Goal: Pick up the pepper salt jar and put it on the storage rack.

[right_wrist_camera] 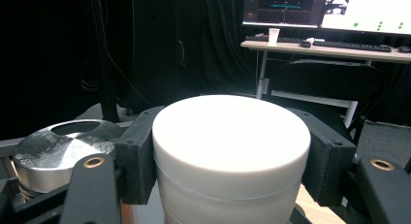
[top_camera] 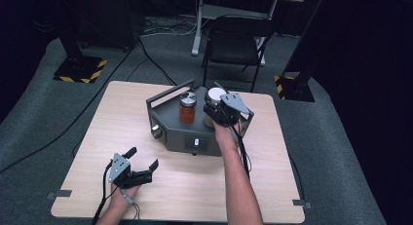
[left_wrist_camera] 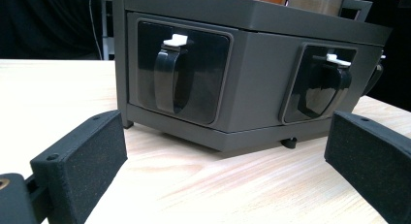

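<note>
A dark grey box (top_camera: 185,132) with side handles stands mid-table. On top of it stand a jar (top_camera: 187,108) of reddish stuff with a silver lid (right_wrist_camera: 58,153) and a white-lidded jar (top_camera: 215,95). My right gripper (top_camera: 221,110) is shut on the white lid (right_wrist_camera: 231,132), one jaw pressed to each side. My left gripper (top_camera: 143,166) rests open near the table's front left, pointing at the box. Its view shows the box front (left_wrist_camera: 257,88) with two recessed black latches (left_wrist_camera: 169,78) tipped white, beyond the spread jaws, which hold nothing.
The wooden table (top_camera: 122,118) has bare surface left and front of the box. Behind it stand a black folding chair (top_camera: 238,40), a desk, and two black stands with yellow-striped bases (top_camera: 80,69). Cables lie across the carpet. A monitor (right_wrist_camera: 329,8) sits on the desk.
</note>
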Demonstrator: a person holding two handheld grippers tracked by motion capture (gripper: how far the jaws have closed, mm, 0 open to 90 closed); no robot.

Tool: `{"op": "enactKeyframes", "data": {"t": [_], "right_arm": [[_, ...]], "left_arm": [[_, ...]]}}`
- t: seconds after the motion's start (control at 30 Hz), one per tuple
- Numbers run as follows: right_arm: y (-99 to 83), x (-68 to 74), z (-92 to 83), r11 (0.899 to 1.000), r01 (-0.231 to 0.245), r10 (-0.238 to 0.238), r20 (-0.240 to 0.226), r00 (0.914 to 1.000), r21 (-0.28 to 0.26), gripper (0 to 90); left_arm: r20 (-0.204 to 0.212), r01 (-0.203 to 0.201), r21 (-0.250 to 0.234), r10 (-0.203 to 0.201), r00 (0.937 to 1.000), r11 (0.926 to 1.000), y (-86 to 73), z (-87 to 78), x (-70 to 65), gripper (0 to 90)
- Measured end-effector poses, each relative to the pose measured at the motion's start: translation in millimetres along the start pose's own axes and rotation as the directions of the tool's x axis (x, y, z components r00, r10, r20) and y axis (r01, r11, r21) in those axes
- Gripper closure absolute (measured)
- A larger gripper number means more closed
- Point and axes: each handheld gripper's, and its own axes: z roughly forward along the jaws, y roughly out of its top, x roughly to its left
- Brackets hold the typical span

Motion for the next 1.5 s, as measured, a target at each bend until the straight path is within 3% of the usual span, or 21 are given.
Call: {"op": "enactKeyframes", "data": {"t": [0.5,0.6,0.67,0.77,1.2,1.5], "right_arm": [[-1.3,-0.1,-0.9,1.0,-0.007,0.007,0.003,1.0,-0.001,32.3],[-1.3,-2.1,-0.7,1.0,-0.024,0.024,-0.011,0.9997,-0.003,17.8],[1.2,2.7,0.4,1.0,-0.019,0.019,0.008,0.9998,0.007,7.1],[1.1,3.4,0.4,1.0,-0.018,0.018,-0.004,0.9998,0.006,1.1],[4.8,0.3,-6.4,0.999,-0.037,0.037,-0.015,0.9992,0.002,0.1],[-0.2,-2.4,-26.3,0.999,-0.032,0.03,-0.045,0.9986,-0.038,1.1]], "left_arm": [[-0.002,0.003,-0.001,-0.003,1.0,1.0,-0.1,0.1,-0.2,1.0],[-0.004,0.004,-0.001,-0.004,1.0,1.0,-0.1,0.0,-0.3,1.0],[-0.003,0.0,0.002,0.0,1.0,1.0,0.3,0.2,-0.3,1.0],[-0.003,-0.005,0.003,0.005,1.0,1.0,0.4,0.2,-0.7,1.0],[-0.002,-0.004,-0.001,0.004,1.0,1.0,-0.1,0.0,-0.5,1.0],[-0.004,-0.006,-0.001,0.006,1.0,1.0,-0.1,0.1,-1.0,1.0]]}}
